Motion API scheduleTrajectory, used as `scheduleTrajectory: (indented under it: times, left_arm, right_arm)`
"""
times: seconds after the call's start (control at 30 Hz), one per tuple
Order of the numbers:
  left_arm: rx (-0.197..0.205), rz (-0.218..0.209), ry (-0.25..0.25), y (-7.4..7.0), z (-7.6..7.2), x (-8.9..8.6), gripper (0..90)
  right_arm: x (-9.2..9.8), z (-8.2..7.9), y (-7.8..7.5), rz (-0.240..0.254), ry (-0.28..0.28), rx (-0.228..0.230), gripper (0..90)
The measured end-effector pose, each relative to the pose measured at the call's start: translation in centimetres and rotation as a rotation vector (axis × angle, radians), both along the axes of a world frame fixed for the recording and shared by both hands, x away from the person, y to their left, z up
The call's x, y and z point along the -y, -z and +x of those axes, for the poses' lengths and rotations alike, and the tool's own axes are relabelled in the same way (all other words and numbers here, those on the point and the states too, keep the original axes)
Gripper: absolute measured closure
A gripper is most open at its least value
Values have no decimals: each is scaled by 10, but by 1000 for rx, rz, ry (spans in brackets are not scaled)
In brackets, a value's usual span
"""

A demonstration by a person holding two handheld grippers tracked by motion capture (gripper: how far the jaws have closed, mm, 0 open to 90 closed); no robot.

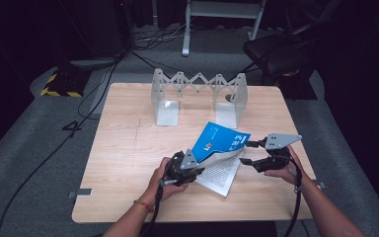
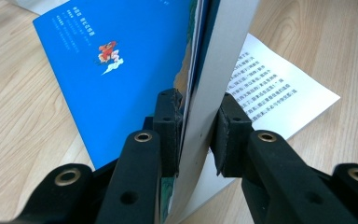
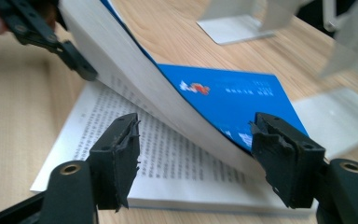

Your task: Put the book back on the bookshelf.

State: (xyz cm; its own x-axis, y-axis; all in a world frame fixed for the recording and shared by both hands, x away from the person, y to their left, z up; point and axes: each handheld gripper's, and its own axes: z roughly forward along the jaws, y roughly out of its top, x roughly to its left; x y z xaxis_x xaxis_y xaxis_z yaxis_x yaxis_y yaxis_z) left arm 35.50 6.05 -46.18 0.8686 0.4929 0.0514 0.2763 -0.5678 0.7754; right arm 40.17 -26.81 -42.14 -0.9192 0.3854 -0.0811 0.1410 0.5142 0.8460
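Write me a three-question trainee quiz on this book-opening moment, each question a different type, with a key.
1. True or false: the left tongs are shut on the lifted front part of the blue book.
2. Multiple choice: the right tongs are (A) clamped on the cover, (B) open, with the book's curved page block between the jaws, (C) resting on the bookend rack.
3. Fill in: the pages lying flat on the wooden table show printed ____.

Key: 1 true; 2 B; 3 text.
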Motion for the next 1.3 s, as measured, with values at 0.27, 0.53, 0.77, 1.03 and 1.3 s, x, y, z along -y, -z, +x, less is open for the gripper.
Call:
scheduleTrajectory:
  times: [0.27,0.53,0.77,1.03,1.3]
  left_arm:
    - [-12,2,6,0,-3,-30,722]
    - [-14,20,-8,1,-2,-58,693]
    - [-8,6,-46,0,9,-74,662]
    - [-28,-32,-42,1,24,-75,639]
    - [-17,-29,-28,0,38,-59,593]
  right_arm:
    - [-21,11,12,-73,-99,-10,313]
    - [-34,33,36,-198,-87,31,368]
    - [-43,25,40,-186,-89,157,615]
    - [-41,14,35,-222,-90,203,680]
    - [-24,-7,29,-237,-46,205,722]
